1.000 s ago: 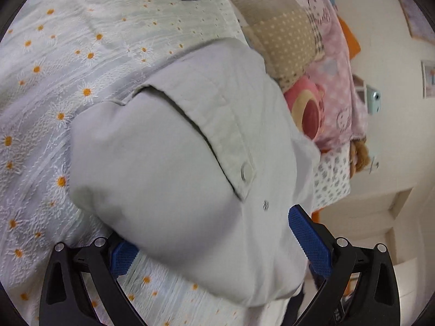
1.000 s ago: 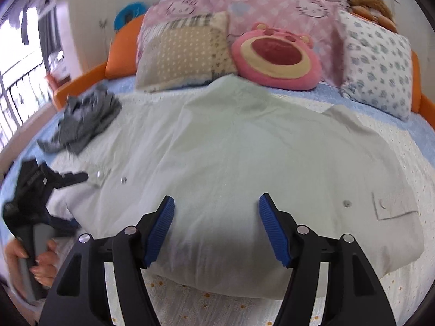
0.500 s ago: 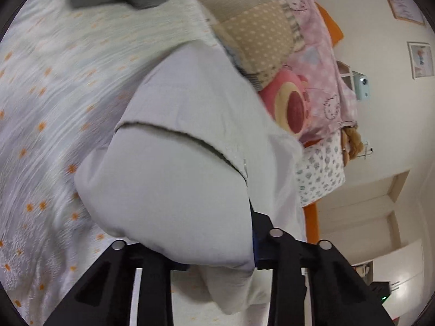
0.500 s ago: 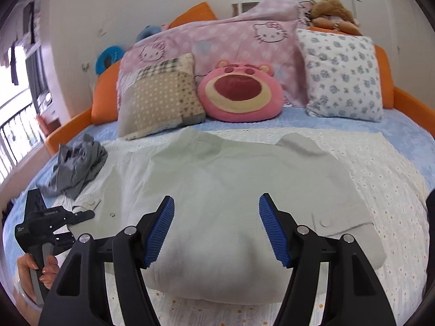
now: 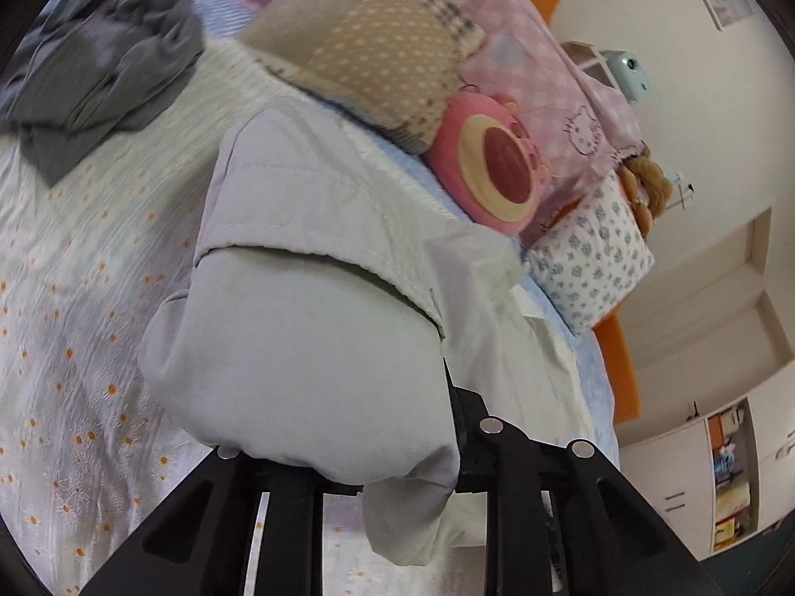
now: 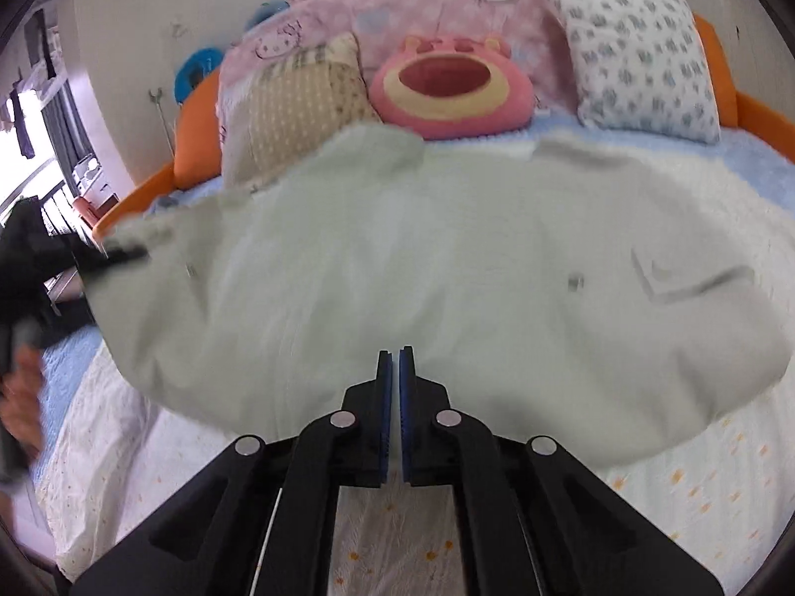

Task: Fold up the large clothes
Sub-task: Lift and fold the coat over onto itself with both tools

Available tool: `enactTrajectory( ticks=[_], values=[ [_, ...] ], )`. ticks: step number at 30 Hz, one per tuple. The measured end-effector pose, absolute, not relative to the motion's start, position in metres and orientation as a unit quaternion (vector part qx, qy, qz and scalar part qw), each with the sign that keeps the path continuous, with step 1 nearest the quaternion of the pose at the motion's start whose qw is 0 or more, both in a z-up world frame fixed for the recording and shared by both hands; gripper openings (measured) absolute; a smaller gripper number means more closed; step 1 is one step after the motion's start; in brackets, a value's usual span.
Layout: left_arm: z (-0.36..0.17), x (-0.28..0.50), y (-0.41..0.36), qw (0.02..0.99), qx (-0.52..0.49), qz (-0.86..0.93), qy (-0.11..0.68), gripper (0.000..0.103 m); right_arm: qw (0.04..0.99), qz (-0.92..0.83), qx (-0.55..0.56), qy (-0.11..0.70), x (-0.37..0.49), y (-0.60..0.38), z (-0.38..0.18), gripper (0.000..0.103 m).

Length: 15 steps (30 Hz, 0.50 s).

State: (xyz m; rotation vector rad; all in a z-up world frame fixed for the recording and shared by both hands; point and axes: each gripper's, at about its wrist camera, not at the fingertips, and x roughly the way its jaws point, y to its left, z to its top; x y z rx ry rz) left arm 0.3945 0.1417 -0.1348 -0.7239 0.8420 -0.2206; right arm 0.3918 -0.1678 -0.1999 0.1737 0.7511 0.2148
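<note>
Covering the bed [image 6: 695, 506]: white daisy-print spread, orange frame behind, pale walls around. Counted at the far end: three pillows, one pink bear cushion [image 6: 449, 92], one brown plush. One grey garment [image 5: 99, 59] crumpled far left. One pale shirt [image 6: 422, 268] spread mid-bed, near hem raised. Left claw [image 5: 348, 452] clenched on shirt, fabric draped over its tips. Right claw [image 6: 395, 387] clenched on the near hem.
</note>
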Motion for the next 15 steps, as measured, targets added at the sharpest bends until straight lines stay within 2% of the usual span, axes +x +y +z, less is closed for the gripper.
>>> enactTrajectory(
  ticks=[7,15],
  values=[
    [-0.065,0.412,0.056,0.873,-0.229,-0.133,0.410,0.021,0.911,0.107,0.042,0.395,0.373,-0.150,-0.242,0.003],
    [-0.012,0.418,-0.118,0.888,-0.073,-0.170,0.421,0.016,0.918,0.071,-0.023,0.389,0.365,-0.129,-0.241,0.003]
  ],
)
